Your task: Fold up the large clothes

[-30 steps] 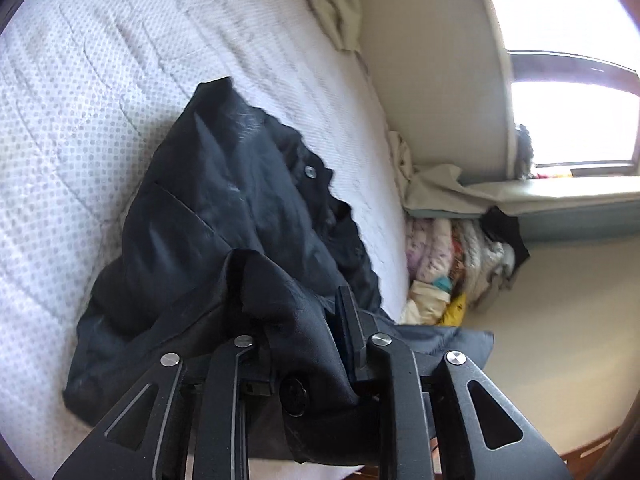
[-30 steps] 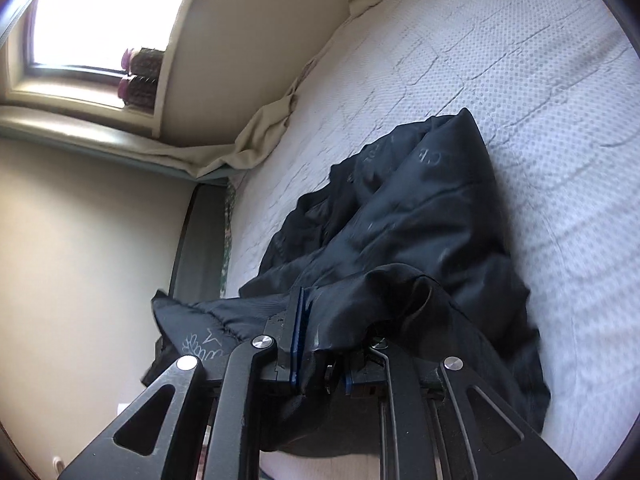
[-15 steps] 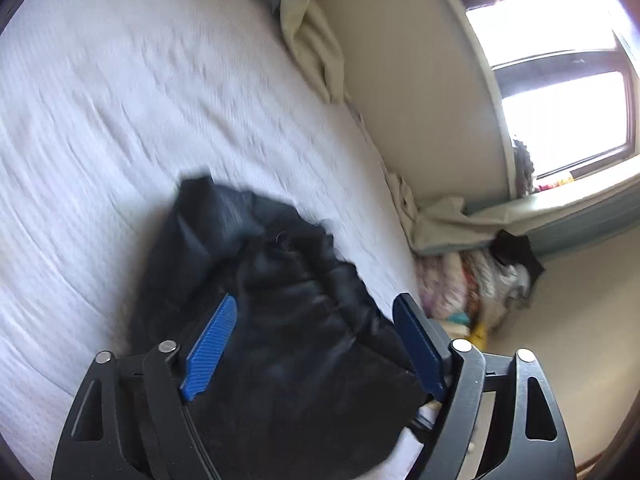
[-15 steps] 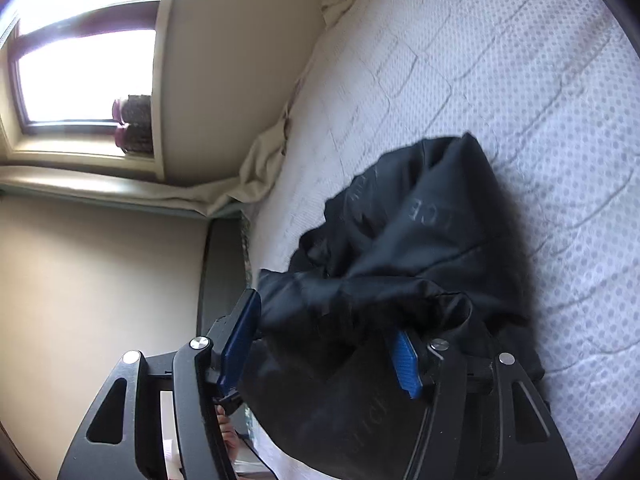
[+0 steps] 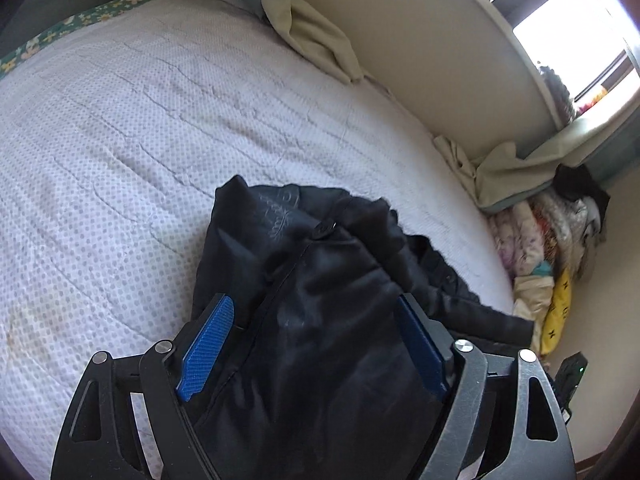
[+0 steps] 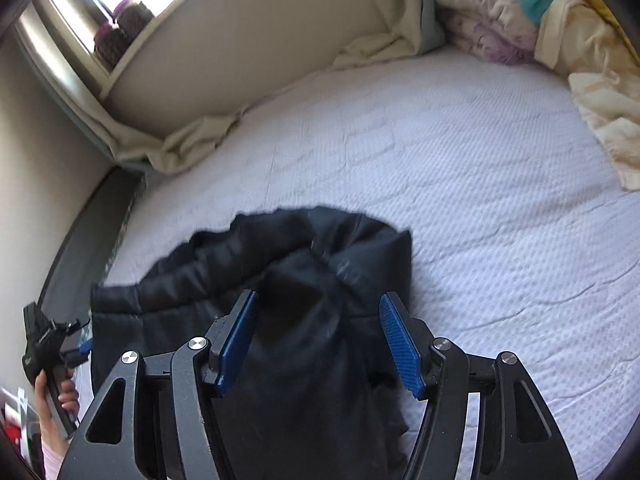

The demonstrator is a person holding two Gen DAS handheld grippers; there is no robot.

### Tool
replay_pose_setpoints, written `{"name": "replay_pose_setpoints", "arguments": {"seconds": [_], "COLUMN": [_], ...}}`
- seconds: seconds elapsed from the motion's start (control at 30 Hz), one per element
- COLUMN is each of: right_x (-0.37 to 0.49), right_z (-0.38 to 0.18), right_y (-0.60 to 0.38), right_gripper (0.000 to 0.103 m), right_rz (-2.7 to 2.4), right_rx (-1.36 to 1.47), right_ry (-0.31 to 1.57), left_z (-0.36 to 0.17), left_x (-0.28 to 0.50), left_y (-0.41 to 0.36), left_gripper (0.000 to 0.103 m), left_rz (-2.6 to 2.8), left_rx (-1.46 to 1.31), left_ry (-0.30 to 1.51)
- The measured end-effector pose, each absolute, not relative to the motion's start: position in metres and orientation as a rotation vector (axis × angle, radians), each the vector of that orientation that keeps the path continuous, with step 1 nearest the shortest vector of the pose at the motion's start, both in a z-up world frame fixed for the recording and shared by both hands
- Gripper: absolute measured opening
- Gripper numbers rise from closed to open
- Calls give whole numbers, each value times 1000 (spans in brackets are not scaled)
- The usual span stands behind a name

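A black padded jacket [image 5: 288, 232] lies in a crumpled heap on the white quilted mattress [image 5: 140, 120]. My left gripper [image 5: 314, 304] hangs low over its near end. Its jaws are wide and closing, fabric lies between them, and the left blue pad [image 5: 206, 344] stands clear of the cloth. In the right wrist view the same jacket [image 6: 240, 248] bulges up between the blue pads [image 6: 400, 344] of my right gripper [image 6: 320, 300], which is open and does not press on it. The near part of the jacket is hidden under both grippers.
A pile of coloured clothes [image 5: 540, 240] sits at one end of the bed against the wall, seen also as clothes [image 6: 520, 20]. A beige sheet [image 5: 312, 32] is bunched along the wall. A hand [image 6: 52, 404] holds the other gripper at the bed's edge.
Both grippers were shut on the jacket's edge a second ago and have let go. Their jaws now stand wide, the jacket has dropped onto the mattress, and both views have rolled.
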State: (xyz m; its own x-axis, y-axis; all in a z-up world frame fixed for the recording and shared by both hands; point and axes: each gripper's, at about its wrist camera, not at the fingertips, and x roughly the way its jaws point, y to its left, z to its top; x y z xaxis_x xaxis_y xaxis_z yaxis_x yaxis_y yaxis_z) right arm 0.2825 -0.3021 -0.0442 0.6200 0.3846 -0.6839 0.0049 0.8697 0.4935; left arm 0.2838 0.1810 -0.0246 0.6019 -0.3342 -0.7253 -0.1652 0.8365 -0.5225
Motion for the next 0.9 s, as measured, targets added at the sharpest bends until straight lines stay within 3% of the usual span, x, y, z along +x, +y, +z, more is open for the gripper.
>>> {"name": "replay_pose_setpoints", "arguments": {"seconds": [0.03,0.07,0.1,0.13,0.2,0.33,0.9], "right_x": [284,285,282,282,282,278,286], "right_z": [-49,-52,-57,-59,-60,-55,-115], "right_y": [-300,-299,-297,-296,-289,-287,-287], "right_gripper": [61,61,55,42,28,14,15], "right_rz": [227,228,228,231,235,192,137], "right_rx": [474,465,450,441,424,407,450], "right_ry": [896,905,917,920,923,915,958], "left_z": [-28,-32,-37,-41,-44,-40,-98], "left_x": [285,285,286,287,287,278,281], "left_y": [180,178,175,170,168,174,182], "left_gripper": [74,57,40,34,21,15,21], "left_rz": [-95,-86,-85,-89,-88,-31,-1], "left_rx": [-586,-579,-570,-568,-575,-585,-636], "left_ry": [941,949,970,984,990,981,1017]}}
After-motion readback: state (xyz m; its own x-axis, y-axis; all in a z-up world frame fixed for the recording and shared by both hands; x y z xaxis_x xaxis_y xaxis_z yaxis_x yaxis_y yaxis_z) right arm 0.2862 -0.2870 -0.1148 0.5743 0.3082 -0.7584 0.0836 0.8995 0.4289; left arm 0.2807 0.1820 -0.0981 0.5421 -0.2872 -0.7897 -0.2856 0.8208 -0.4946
